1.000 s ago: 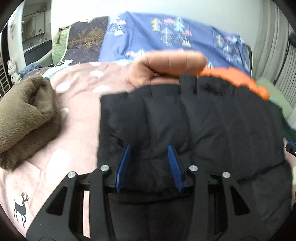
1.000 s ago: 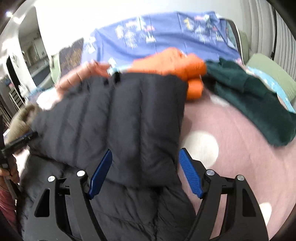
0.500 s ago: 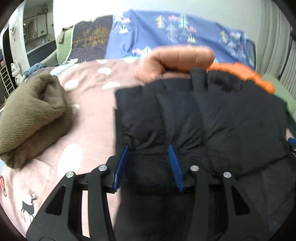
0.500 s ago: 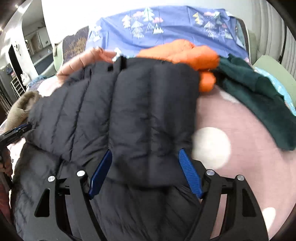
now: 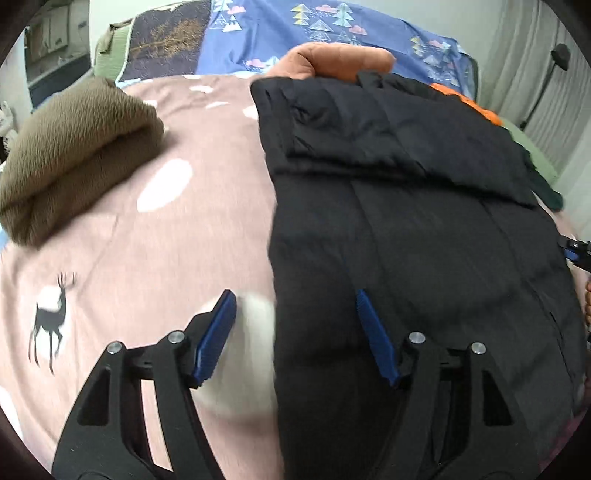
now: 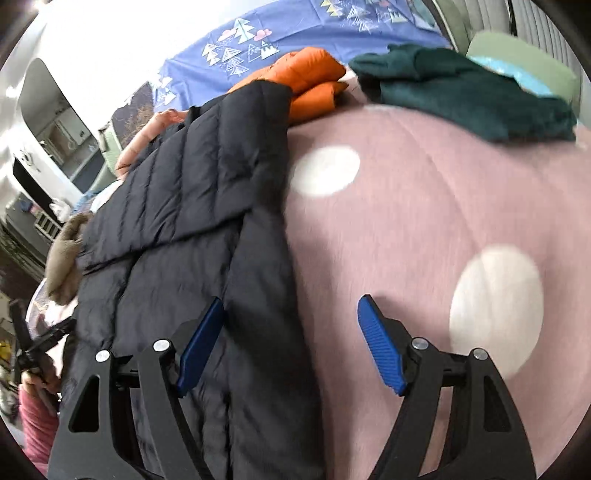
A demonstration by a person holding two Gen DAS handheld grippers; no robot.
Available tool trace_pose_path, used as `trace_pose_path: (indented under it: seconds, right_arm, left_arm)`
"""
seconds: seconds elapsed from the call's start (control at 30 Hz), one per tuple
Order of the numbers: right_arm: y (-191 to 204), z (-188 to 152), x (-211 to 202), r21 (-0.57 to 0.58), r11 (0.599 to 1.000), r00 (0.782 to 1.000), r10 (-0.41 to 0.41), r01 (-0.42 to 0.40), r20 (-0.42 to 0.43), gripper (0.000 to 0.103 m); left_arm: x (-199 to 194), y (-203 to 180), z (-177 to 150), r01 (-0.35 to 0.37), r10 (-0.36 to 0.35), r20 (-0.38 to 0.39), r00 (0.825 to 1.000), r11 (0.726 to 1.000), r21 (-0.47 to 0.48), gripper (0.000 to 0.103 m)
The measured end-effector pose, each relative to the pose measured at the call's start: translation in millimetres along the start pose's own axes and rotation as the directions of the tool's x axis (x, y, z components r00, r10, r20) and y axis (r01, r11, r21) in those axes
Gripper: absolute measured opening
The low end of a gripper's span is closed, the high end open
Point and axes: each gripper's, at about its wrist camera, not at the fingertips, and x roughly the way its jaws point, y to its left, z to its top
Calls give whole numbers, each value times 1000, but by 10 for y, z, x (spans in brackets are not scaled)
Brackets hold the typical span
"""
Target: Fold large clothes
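A black quilted puffer jacket lies on the pink bedspread, its far part folded over toward me into a flap. It also shows in the right wrist view. My left gripper is open and empty, straddling the jacket's left edge near its near end. My right gripper is open and empty, its left finger over the jacket's right edge, its right finger over the bedspread.
A folded brown fleece lies at the left. A peach jacket and an orange jacket lie behind the black one. A dark green garment lies at the far right. A blue patterned cover is at the back.
The left gripper has let go of the jacket and opened wide. Both grippers have pulled back toward me and outward to the jacket's side edges. The folded flap now lies flat.
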Motion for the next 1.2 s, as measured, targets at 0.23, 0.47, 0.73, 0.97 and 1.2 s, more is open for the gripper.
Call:
trace_pose_path:
  seconds: [0.23,0.47,0.73,0.97,1.2]
  right_arm:
    - [124,-370,-119,-13,996,995,89,-89,-47,75]
    - [48,-780,-397,32,987,987,160,-159,-29,75]
    - [-51,-1236,-774,77,960,962,272,-271,-7,75]
    - [191,-1419,-938,-22,958,958,286,-286,-13,72]
    - [154,-1261,-986,70,938,940,335,-340,69,9]
  left_arm:
    - [-123,-10,-323,63,-63,-28,998,998,16,70]
    - [-334,-159,-631,123,-121,-37,992,991,48,74]
    - [-661,-237,-1054,200,-200,-17,980,979,25,72]
    - [-837,-221,-1287,222,-222,19,975,975,-17,56]
    - [-919,-226,-1213,218,-215,59,975,974,-55,9]
